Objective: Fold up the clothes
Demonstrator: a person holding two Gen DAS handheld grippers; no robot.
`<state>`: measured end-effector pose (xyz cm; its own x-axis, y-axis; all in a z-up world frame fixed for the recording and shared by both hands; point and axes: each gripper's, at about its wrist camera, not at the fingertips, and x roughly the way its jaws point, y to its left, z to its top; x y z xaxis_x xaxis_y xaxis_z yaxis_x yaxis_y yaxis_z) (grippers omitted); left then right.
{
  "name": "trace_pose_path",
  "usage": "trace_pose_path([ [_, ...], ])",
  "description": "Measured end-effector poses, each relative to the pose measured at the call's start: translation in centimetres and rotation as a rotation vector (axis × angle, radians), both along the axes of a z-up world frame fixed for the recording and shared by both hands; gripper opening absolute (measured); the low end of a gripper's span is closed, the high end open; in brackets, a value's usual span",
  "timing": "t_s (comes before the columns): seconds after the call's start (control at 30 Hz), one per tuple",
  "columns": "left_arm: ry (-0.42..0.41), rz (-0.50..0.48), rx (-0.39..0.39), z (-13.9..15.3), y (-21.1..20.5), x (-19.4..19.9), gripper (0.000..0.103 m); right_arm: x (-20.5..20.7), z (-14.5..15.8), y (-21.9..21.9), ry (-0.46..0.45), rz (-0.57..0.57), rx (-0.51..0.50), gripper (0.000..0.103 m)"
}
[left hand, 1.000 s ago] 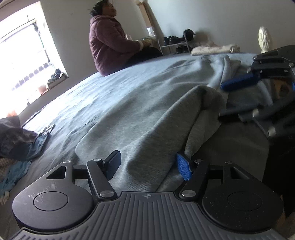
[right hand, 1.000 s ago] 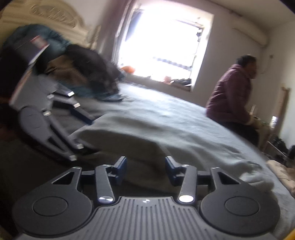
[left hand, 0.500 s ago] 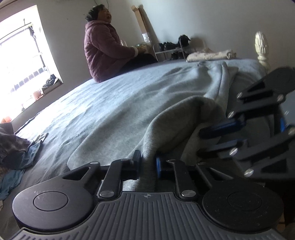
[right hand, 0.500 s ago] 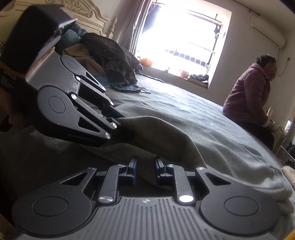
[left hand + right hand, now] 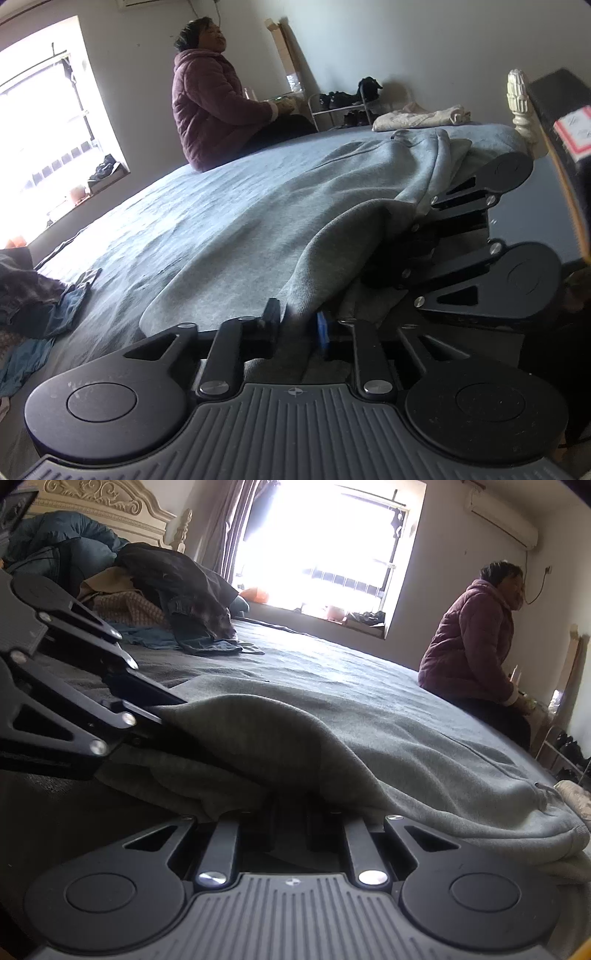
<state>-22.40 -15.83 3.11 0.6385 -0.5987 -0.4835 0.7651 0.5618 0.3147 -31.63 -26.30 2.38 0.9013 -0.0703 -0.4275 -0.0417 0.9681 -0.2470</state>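
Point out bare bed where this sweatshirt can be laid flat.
Free: the blue bedsheet between the grey sweatshirt and the seated person. Crowded: the clothes heap by the headboard, and the cream garment at the foot.

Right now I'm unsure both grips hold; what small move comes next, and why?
Probably lift both together a little. The left claw and right claw each look closed on the grey sweatshirt edge, which already rises off the bed.
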Motion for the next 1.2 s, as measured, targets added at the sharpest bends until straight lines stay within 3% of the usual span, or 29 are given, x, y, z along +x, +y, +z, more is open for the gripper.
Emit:
trace_pose_path([
  [0.2, 0.011, -0.007, -0.030, 0.4, -0.2, -1.0, 0.042, 0.0, 0.1, -0.2, 0.000, 0.001, 0.005, 0.013],
  [0.37, 0.001, 0.046, -0.010, -1.2, -1.6, -0.5, 0.042, 0.0, 0.1, -0.1, 0.001, -0.004, 0.009, 0.013],
  [0.63, -0.006, 0.121, 0.003, -2.3, -0.6, 0.3, 0.044, -0.1, 0.1, -0.4, 0.002, -0.014, 0.021, 0.013],
  [0.9, 0.080, 0.193, -0.048, -1.9, 1.9, 0.7, 0.048, -0.4, 0.2, -1.3, 0.004, -0.042, 0.027, 0.013],
  [1.13, 0.173, 0.234, -0.109, -2.3, 3.2, 1.1, 0.050, 0.2, -0.1, -5.0, 0.038, -0.100, 0.306, 0.011],
  [1.2, 0.170, 0.232, -0.106, -2.2, 3.2, 1.0, 0.050, -0.5, 0.6, -4.6, 0.036, -0.067, 0.267, 0.012],
])
